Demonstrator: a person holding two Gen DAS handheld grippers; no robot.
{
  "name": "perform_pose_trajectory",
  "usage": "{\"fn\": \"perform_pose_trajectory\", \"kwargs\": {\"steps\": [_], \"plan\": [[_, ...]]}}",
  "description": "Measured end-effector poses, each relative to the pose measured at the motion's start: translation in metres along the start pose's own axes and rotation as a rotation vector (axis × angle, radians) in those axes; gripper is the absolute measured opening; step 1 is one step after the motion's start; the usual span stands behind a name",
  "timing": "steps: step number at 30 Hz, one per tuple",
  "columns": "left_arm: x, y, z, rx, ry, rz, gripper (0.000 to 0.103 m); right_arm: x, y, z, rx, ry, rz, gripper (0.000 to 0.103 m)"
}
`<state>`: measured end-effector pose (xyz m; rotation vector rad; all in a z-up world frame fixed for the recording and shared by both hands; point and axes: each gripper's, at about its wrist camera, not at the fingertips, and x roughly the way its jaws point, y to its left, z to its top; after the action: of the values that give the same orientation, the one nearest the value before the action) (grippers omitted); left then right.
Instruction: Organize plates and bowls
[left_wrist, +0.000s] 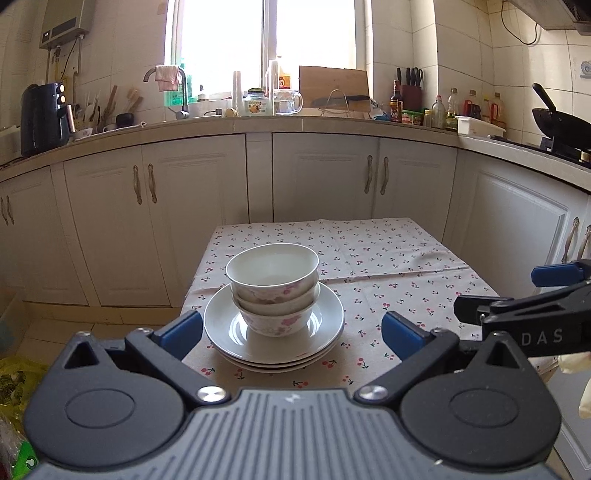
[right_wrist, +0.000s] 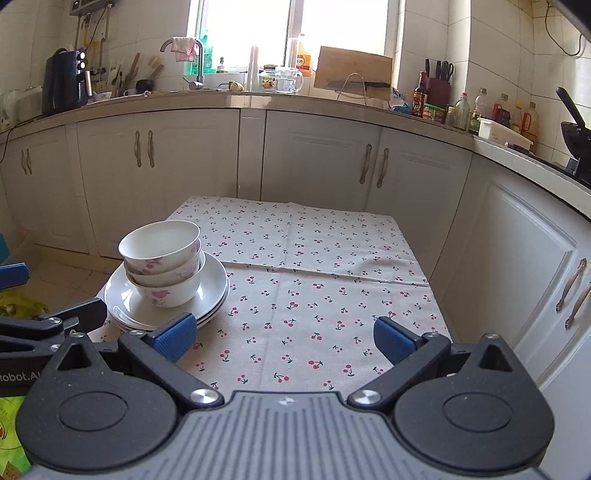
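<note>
**Stack sits at the counter's near-left corner, both jaws wide and empty**

Three bowls (left_wrist: 272, 288) nest on stacked plates (left_wrist: 274, 334) close to the left edge of the cloth-covered counter (right_wrist: 332, 266). The cloth to their right lies bare. The left gripper (left_wrist: 291, 334) and right gripper (right_wrist: 282, 336) hover apart from the stack, jaws wide, holding nothing. The counter's near edge is hidden behind the gripper bodies.

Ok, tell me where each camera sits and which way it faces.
Left wrist: on the left tongs, angled down at the stacked bowls on plates; own blue fingers open, right tongs at the right edge.
Right wrist: on the right tongs, facing the cherry tablecloth; open, left tongs at the left edge.
Shared: dish stack, tablecloth, white cabinets.
</note>
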<state>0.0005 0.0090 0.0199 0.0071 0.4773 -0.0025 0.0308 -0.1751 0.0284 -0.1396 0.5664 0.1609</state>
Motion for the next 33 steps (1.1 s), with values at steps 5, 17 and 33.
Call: {"fn": "perform_pose_trajectory", "kwargs": {"steps": [5, 17, 33], "plan": [[-0.0022, -0.0009, -0.0004, -0.003, 0.001, -0.002, 0.102, -0.0011, -0.0011, -0.0010, 0.015, 0.004, 0.005, 0.103], [0.0006, -0.0019, -0.0003, -0.009, 0.011, -0.008, 0.102, -0.0015, 0.0003, -0.0020, 0.014, 0.000, -0.016, 0.103], [-0.0014, -0.0024, -0.0001, -0.019, 0.003, -0.012, 0.102, -0.0064, -0.0001, -0.0022, 0.013, -0.020, -0.033, 0.103]]}}
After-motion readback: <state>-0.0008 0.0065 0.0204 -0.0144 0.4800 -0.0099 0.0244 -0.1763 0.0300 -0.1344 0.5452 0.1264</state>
